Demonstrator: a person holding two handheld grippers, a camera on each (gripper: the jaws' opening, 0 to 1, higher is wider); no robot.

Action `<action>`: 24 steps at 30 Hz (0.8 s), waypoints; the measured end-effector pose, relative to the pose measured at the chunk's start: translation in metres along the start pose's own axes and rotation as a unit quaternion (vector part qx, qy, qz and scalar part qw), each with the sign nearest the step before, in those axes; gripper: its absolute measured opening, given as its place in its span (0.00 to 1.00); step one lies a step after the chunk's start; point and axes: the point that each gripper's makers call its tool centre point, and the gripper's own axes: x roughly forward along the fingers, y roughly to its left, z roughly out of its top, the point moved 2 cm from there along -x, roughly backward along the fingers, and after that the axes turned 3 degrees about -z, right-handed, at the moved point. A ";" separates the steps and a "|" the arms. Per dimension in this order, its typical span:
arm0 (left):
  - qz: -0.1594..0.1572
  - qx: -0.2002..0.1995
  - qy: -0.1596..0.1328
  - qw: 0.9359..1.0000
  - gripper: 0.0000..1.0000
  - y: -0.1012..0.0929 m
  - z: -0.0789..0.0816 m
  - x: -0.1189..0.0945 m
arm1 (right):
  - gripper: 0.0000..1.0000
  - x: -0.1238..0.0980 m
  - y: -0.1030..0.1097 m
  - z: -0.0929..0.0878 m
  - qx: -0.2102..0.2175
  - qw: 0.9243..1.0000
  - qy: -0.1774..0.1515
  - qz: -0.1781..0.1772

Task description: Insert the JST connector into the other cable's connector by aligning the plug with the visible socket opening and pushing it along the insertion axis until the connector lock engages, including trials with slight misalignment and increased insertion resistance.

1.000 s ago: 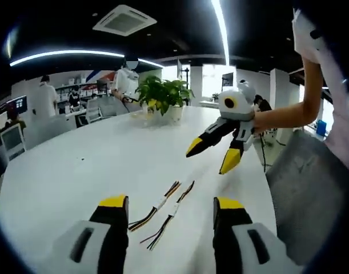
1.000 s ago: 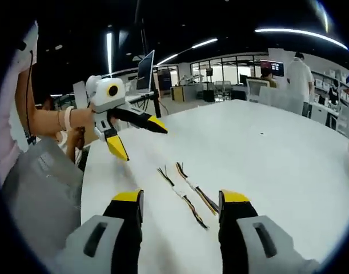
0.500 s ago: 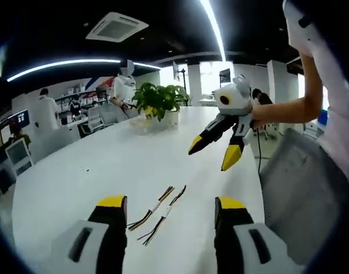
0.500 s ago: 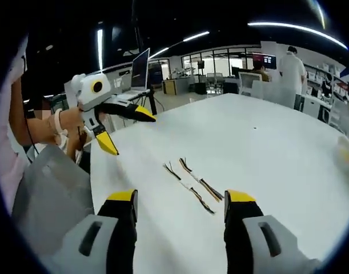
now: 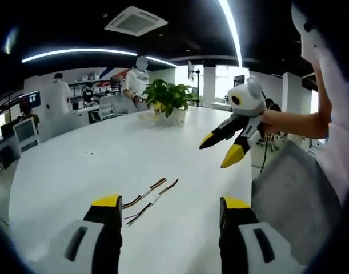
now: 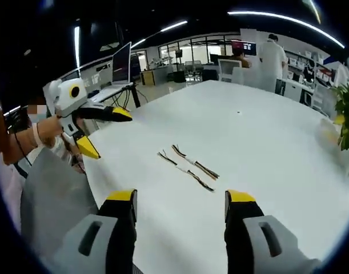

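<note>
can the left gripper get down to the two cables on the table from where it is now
Probably yes. The left gripper hangs open above the white table, and the two cables lie side by side just ahead of its jaws with nothing between. The right gripper is off to the side.

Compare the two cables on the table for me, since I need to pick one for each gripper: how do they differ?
In the right gripper view, the near cable lies closer to the right gripper, while the far cable lies just beyond it. The far cable looks slightly thicker at its dark end; the near cable looks thinner. Both lie flat, roughly parallel and side by side on the white table, untouched, each with a pale connector near its middle.
</note>
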 end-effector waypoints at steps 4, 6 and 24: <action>0.011 -0.017 0.004 1.000 0.68 0.001 -0.005 -0.009 | 0.59 -0.004 0.004 -0.006 0.013 1.000 -0.001 0.001; 0.016 -0.023 0.014 1.000 0.66 0.002 -0.008 -0.013 | 0.59 -0.006 0.005 -0.008 0.018 1.000 0.000 -0.001; 0.085 -0.060 0.008 0.995 0.61 -0.001 -0.031 -0.047 | 0.57 -0.023 0.008 -0.030 0.027 0.999 0.023 -0.036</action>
